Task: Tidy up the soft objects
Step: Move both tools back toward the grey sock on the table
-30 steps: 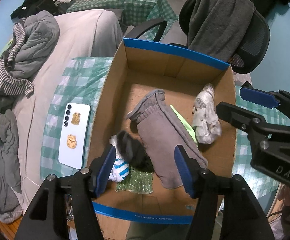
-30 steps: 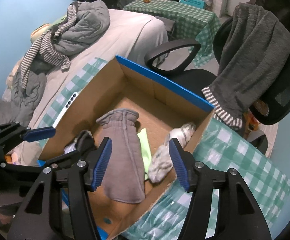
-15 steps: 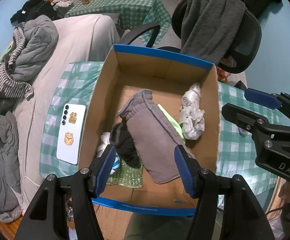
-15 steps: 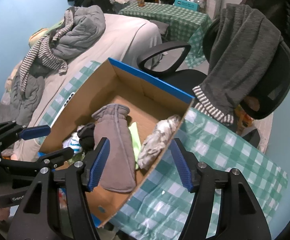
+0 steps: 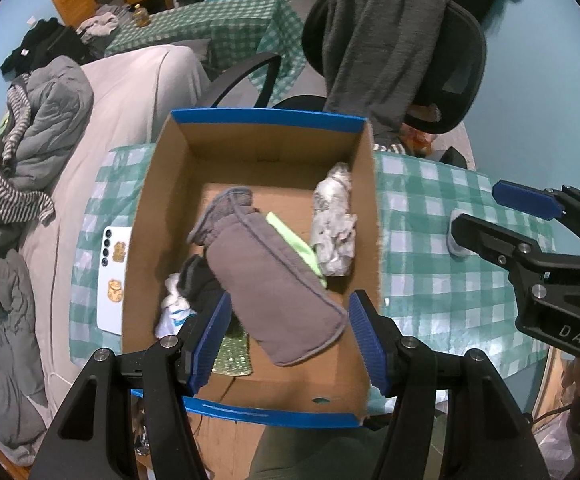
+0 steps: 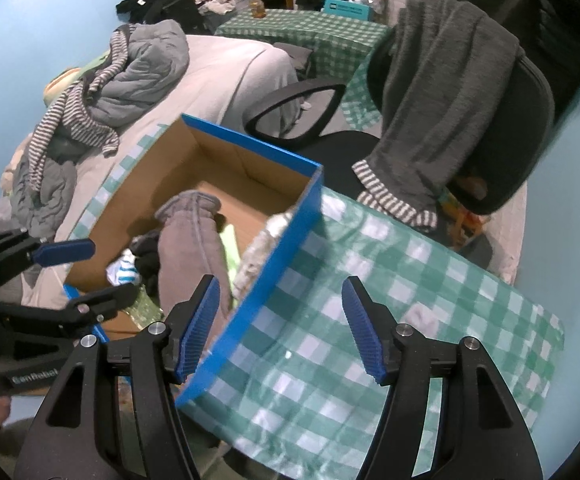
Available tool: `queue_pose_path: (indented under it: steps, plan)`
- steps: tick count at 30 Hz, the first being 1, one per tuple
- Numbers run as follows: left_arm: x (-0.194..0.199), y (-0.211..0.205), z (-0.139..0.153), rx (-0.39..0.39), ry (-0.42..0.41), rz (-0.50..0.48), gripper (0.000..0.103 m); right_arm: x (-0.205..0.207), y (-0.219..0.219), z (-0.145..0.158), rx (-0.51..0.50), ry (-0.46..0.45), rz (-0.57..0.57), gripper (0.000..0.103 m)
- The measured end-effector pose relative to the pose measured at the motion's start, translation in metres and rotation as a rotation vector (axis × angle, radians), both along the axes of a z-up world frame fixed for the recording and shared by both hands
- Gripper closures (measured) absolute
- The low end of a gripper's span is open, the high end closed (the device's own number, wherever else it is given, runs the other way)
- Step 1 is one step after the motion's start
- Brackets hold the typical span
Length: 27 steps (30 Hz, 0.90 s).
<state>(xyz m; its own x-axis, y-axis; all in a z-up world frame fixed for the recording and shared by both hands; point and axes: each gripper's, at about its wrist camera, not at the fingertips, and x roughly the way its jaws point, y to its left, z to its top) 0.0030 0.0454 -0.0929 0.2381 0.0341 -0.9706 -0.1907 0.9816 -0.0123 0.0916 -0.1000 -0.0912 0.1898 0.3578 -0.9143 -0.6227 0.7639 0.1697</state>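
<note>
While both claws hang over the scene with nothing between their pads, the cardboard box [image 5: 258,148] stands on the checked tabletop [image 5: 429,280] and already holds the sorted soft things. Left claw [image 5: 288,340]: spread wide and empty, poised above the near end of the box. Right claw [image 6: 280,326]: likewise spread and empty, straddling the box's blue right wall, 1 pad over the interior and 1 over the cloth. Inside lie 1 grey glove [image 5: 268,280], 1 lime-green cloth [image 5: 293,240] tucked under its right edge, 1 crumpled pale bundle [image 5: 333,228] against the right wall, 1 black item [image 5: 200,284] and 1 white-and-blue item [image 5: 172,312] at the near left. In the left wrist view, 1 small pale object [image 5: 455,236] rests on the cloth well right of the box, partly hidden by the right claw; it is judged the probable next pick, though its nature cannot be told. To do this well, the right claw should clear the box wall first, descend with pads on either side of the object, and press only once it is centred. Glove orientation: long axis runs diagonally, cuff toward the far left of the box, rounded tip toward the near right corner.
</note>
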Motion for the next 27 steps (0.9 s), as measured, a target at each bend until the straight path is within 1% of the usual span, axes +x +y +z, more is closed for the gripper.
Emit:
queue_pose_path:
  steps: [15, 27]
  plan:
    - [0.016, -0.062, 0.0, 0.001, 0.005, -0.115, 0.04, 0.003, -0.088, -0.006, -0.042, 0.015, -0.117, 0.038]
    - [0.035, -0.114, -0.007, -0.018, 0.021, -0.2, 0.04, 0.006, -0.151, -0.011, -0.062, 0.034, -0.208, 0.038]
